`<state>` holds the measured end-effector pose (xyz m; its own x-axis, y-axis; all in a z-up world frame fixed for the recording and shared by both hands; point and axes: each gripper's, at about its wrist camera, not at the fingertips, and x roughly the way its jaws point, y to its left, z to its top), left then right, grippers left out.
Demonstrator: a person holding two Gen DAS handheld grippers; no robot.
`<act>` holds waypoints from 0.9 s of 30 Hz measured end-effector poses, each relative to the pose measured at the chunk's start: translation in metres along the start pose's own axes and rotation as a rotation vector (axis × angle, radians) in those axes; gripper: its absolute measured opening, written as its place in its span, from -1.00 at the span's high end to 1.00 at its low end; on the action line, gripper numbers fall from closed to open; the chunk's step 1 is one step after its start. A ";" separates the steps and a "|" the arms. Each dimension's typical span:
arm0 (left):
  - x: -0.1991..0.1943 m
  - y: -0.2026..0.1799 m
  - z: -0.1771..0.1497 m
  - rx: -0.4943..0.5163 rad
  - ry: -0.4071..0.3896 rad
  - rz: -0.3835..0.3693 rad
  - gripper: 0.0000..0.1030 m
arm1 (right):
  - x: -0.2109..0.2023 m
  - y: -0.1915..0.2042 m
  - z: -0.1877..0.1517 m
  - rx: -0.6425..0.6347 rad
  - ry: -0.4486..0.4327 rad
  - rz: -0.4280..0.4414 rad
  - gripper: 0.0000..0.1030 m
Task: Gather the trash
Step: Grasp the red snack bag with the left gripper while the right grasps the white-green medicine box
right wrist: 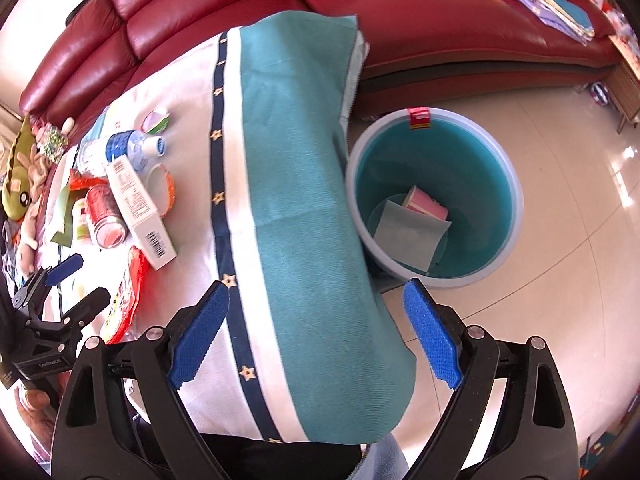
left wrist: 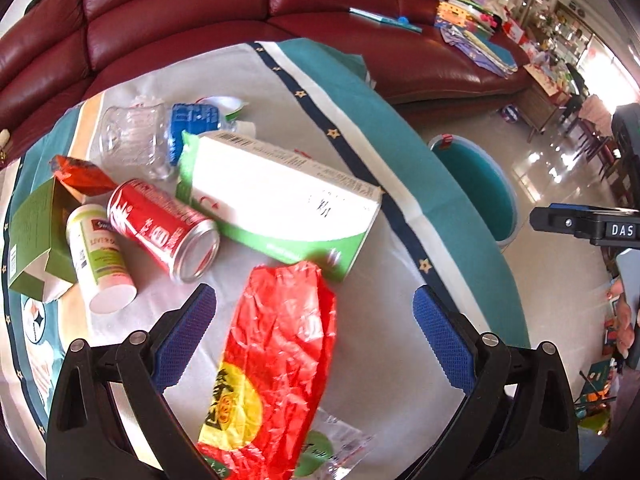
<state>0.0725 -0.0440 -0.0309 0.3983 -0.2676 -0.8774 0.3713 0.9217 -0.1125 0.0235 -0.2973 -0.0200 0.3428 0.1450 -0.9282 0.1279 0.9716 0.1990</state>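
Trash lies on a cloth-covered table (left wrist: 384, 360). A red and yellow crumpled wrapper (left wrist: 276, 356) lies between the fingers of my open left gripper (left wrist: 314, 312), not pinched. Beyond it lie a white and green carton (left wrist: 280, 196), a red can (left wrist: 164, 228) on its side, a white pill bottle (left wrist: 100, 256), a green box (left wrist: 32, 236) and a crushed clear bottle (left wrist: 136, 136). My right gripper (right wrist: 316, 320) is open and empty over the table's teal edge (right wrist: 304, 200). A teal bin (right wrist: 434, 196) stands on the floor to the right, with a pink box (right wrist: 426, 204) and grey paper (right wrist: 408, 236) inside.
A dark red leather sofa (left wrist: 200, 8) runs behind the table, with books and papers (left wrist: 472, 24) on its seat. Shiny tiled floor (right wrist: 560, 208) surrounds the bin. Plush toys (right wrist: 20, 176) lie at the table's far left. A clear wrapper (left wrist: 340, 444) lies under the red one.
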 end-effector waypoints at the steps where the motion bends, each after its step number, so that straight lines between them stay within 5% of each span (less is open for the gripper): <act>1: 0.000 0.006 -0.005 -0.001 0.008 0.007 -0.92 | 0.001 0.006 0.000 -0.010 0.003 0.001 -0.65; 13: 0.039 0.045 -0.054 0.016 0.166 0.018 -0.92 | 0.025 0.056 -0.001 -0.088 0.061 0.009 -0.65; 21: 0.043 0.060 -0.053 -0.004 0.139 0.005 -0.91 | 0.032 0.072 0.002 -0.116 0.079 -0.008 -0.65; 27: 0.031 0.073 -0.060 -0.014 0.083 0.018 -0.45 | 0.038 0.086 0.012 -0.155 0.090 -0.014 -0.65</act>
<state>0.0614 0.0314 -0.0944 0.3339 -0.2269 -0.9149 0.3527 0.9302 -0.1020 0.0591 -0.2102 -0.0340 0.2561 0.1402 -0.9564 -0.0151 0.9899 0.1411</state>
